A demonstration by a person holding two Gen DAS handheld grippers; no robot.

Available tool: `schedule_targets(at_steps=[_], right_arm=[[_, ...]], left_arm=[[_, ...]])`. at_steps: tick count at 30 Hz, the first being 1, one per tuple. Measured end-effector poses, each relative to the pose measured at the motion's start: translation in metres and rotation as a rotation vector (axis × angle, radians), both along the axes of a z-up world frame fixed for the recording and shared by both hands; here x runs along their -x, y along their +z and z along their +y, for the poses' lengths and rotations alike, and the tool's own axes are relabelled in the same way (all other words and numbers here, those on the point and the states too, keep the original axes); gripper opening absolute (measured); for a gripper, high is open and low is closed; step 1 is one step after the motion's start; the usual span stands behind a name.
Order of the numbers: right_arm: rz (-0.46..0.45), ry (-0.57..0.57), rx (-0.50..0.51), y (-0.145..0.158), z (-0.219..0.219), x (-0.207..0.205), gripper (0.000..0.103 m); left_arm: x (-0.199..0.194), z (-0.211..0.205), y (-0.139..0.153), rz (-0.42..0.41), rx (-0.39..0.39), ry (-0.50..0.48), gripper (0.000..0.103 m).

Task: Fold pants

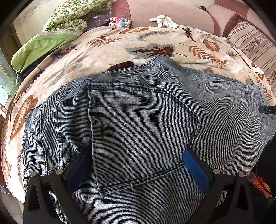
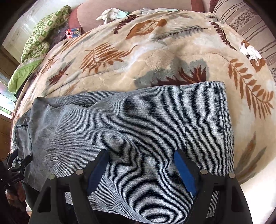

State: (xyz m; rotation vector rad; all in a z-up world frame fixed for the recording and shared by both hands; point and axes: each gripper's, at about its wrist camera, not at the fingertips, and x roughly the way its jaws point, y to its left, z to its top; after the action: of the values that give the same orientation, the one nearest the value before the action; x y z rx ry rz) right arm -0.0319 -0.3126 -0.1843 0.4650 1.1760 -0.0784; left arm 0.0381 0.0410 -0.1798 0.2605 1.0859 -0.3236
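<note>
Pants flat on the leaf-patterned blanket, left tool and right tool both wide above the denim

each black plastic two-finger left gripper and right gripper is fitted with blue foam pads and round silver pivot pins on angular, cut-out finger arms.

A lived-in room of a home is shown. A plush cream blanket patterned with brown and grey leaves is spread over a soft surface. Behind it, a pink upholstered sofa, a striped beige cushion and a green-and-cream patterned quilt can be seen.
</note>
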Motion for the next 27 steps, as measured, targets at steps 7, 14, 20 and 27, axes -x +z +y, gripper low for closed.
schedule_targets(at_steps=[7, 14, 20, 27], right_arm=[[-0.016, 0.001, 0.002, 0.002, -0.001, 0.003, 0.081], [-0.03, 0.001, -0.006, 0.002, -0.001, 0.006, 0.081], [-0.052, 0.005, -0.024, 0.003, -0.002, 0.011, 0.081], [-0.094, 0.003, -0.084, 0.01, -0.009, 0.018, 0.081]], left_arm=[[0.0, 0.002, 0.0, -0.001, 0.001, -0.001, 0.103], [0.001, 0.002, -0.002, 0.001, -0.003, 0.009, 0.103], [0.0, 0.0, -0.001, 0.016, -0.015, 0.025, 0.103], [-0.001, -0.006, 0.012, 0.024, -0.033, 0.062, 0.103]])
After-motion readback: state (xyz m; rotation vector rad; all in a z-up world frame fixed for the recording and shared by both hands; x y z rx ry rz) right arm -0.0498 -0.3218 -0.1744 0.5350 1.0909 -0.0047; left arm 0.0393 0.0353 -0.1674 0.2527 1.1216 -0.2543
